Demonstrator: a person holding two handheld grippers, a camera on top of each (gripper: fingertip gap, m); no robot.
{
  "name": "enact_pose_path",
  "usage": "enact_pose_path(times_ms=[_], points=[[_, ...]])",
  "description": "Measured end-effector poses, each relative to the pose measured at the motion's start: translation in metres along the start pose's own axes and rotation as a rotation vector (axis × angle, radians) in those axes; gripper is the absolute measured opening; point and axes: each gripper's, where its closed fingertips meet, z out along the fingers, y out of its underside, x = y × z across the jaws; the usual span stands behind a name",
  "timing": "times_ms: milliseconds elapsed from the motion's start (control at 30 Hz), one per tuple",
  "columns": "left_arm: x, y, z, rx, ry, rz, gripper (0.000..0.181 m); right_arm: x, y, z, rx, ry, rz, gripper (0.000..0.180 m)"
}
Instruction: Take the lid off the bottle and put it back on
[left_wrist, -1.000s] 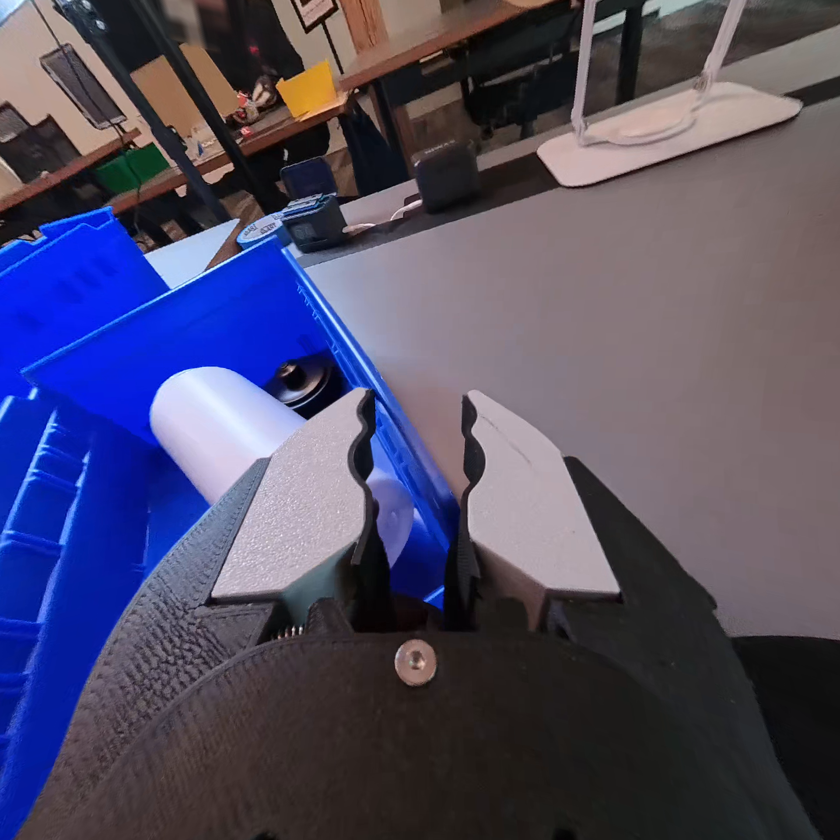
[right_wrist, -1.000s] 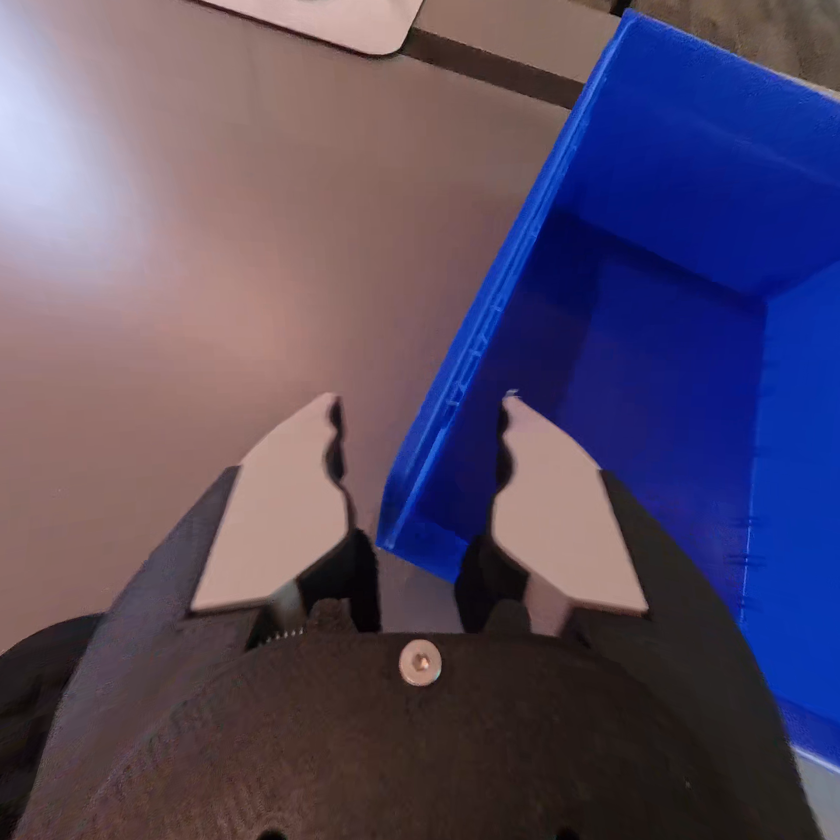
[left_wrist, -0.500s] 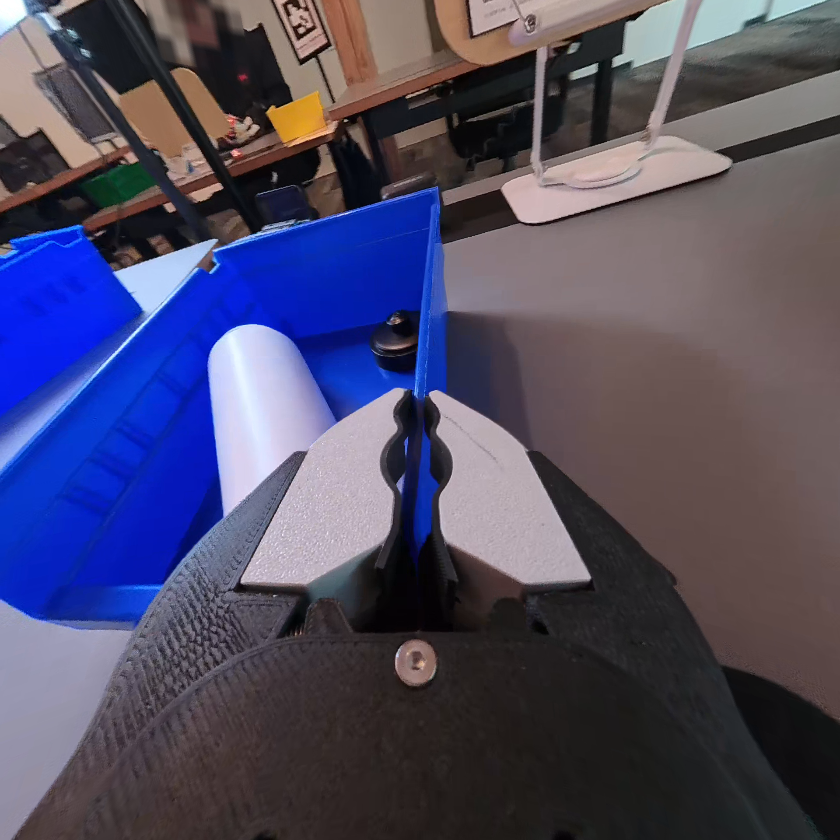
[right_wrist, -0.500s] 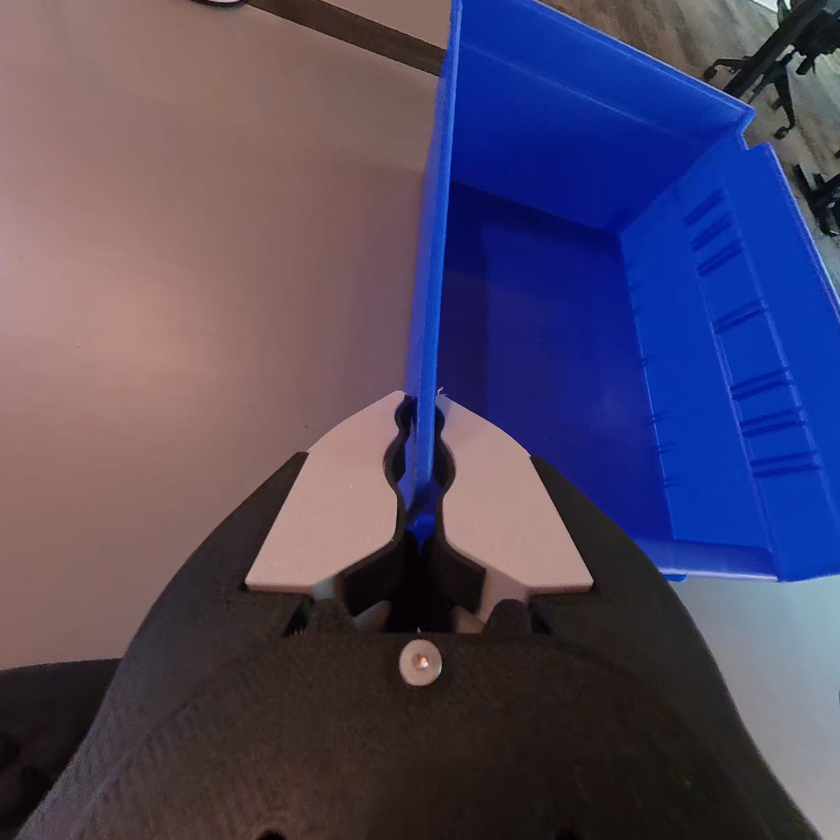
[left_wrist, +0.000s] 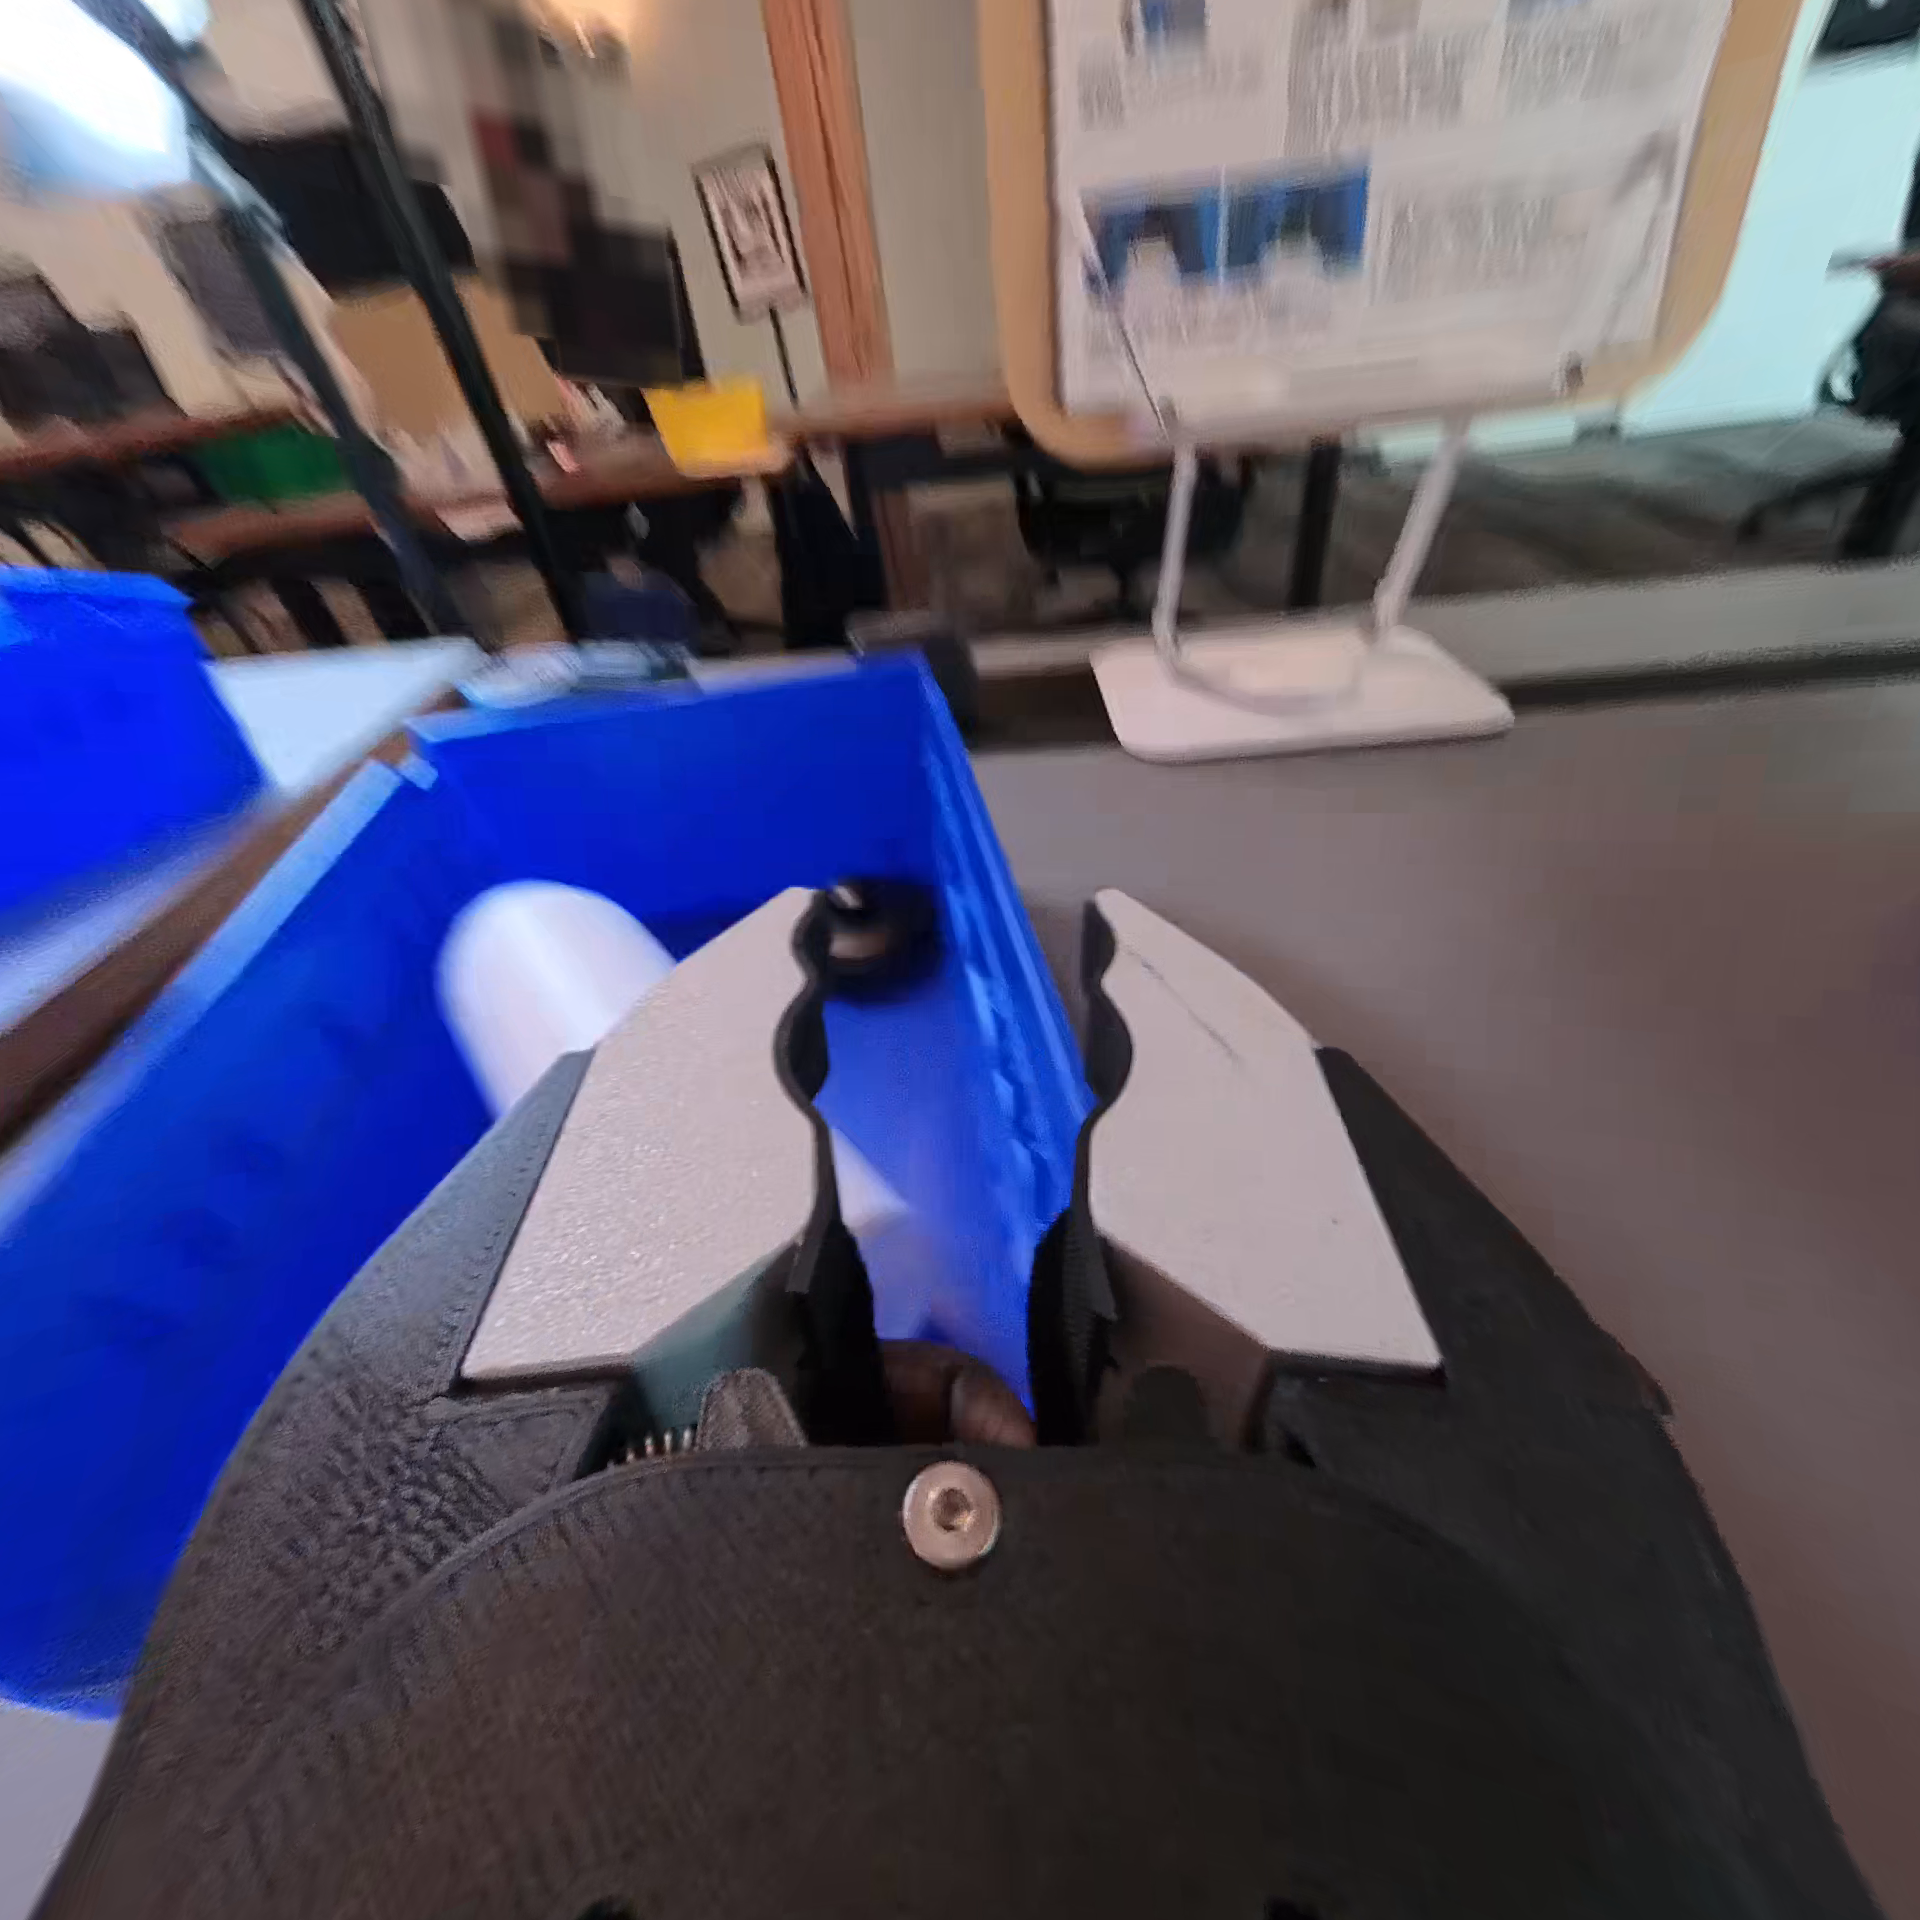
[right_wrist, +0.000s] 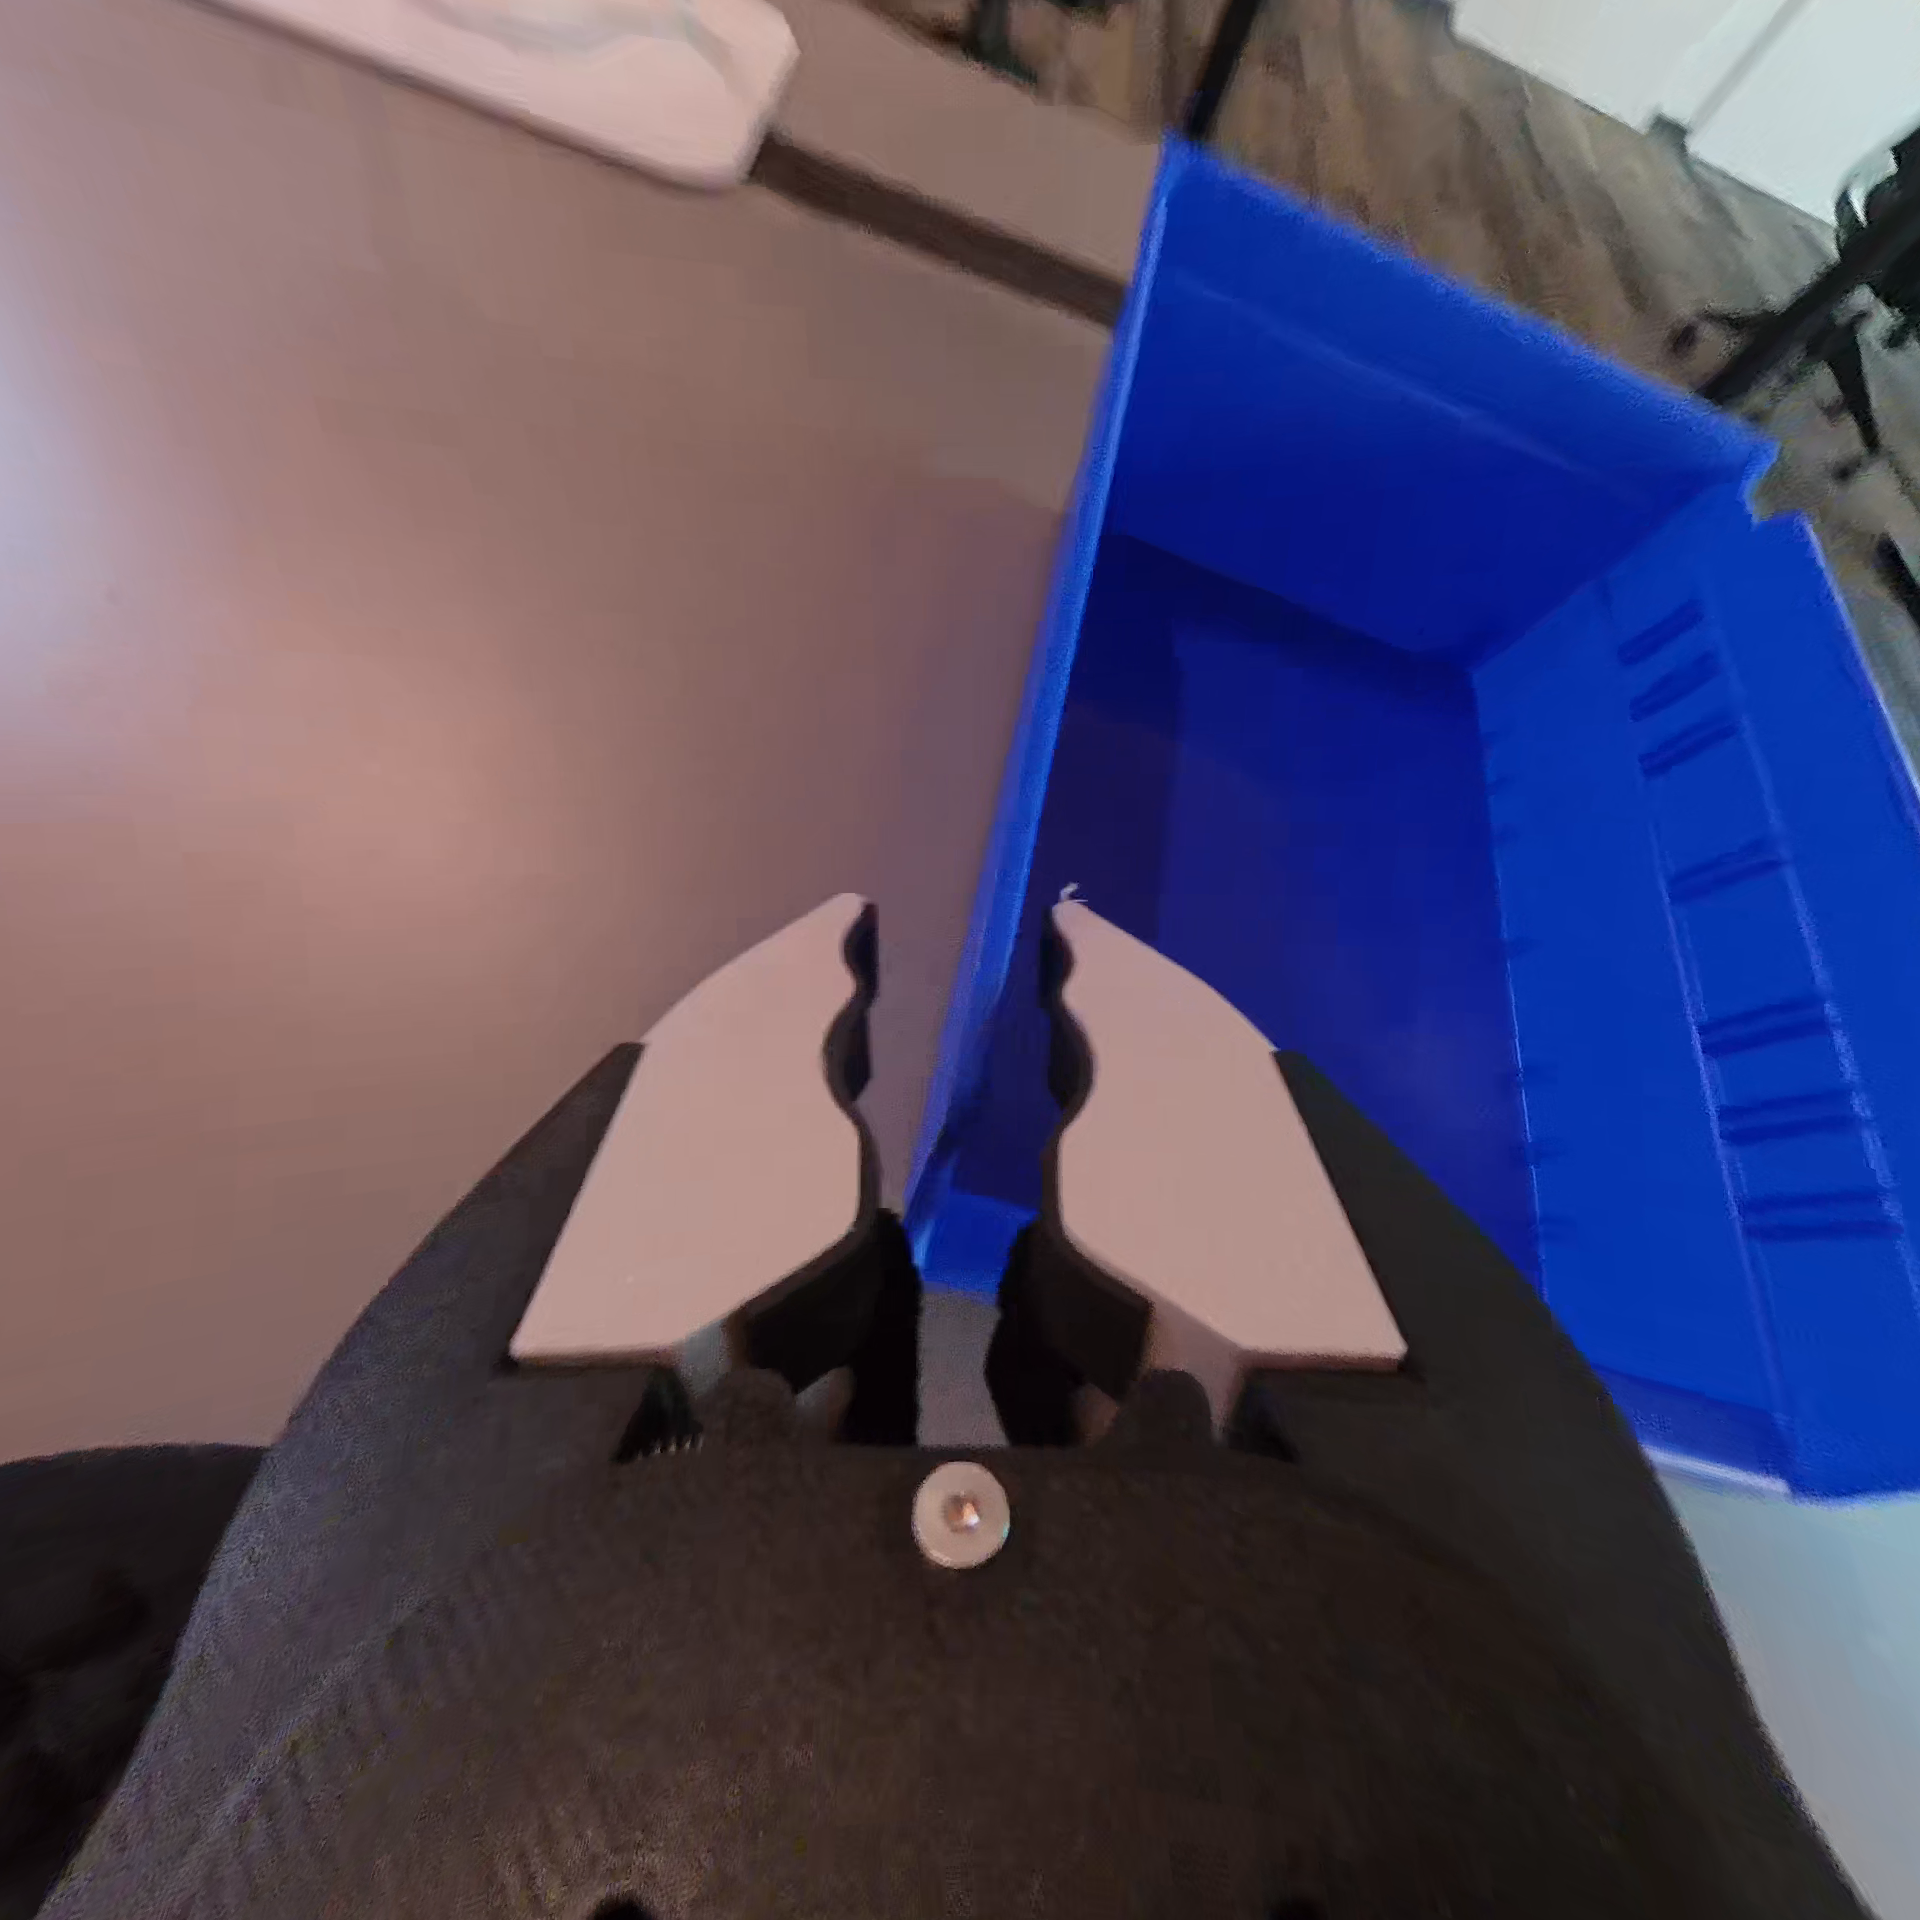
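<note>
Your left gripper (left_wrist: 945, 914) stands spread, its jaws straddling the right-hand wall of a blue bin (left_wrist: 665, 790) without pinching it — the wall runs up through the gap, nearer the right finger. Inside that bin the white bottle (left_wrist: 540, 971) lies on its side, its far end pointing toward the back wall and its near end hidden behind your left finger. A black lid (left_wrist: 873, 935) rests on the bin floor just beside the bottle, close against the right wall and partly covered by the left fingertip; whether it touches the bottle cannot be told. Your right gripper (right_wrist: 961, 909) is likewise spread, jaws apart on either side of the left wall of a second blue bin (right_wrist: 1403, 416), gripping nothing. No contents show in the visible part of that bin. Both bins sit on the grey table (left_wrist: 1507, 935). Beyond the left bin a white stand (left_wrist: 1299, 707) rests on the table's far side, carrying a printed board — the view there is blurred.
</note>
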Motion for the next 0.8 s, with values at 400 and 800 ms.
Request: enact_pose_path(times_ms=[400, 800], points=[[-0.126, 0.070, 0.060, -0.759, 0.119, -0.035, 0.108, -0.023, -0.059, -0.043, 0.300, -0.094, -0.048, 0.082], [-0.098, 0.117, 0.080, -1.159, 0.260, 0.317, 0.099, -0.001, -0.061, -0.050, 0.338, -0.048, -0.023, 0.074]])
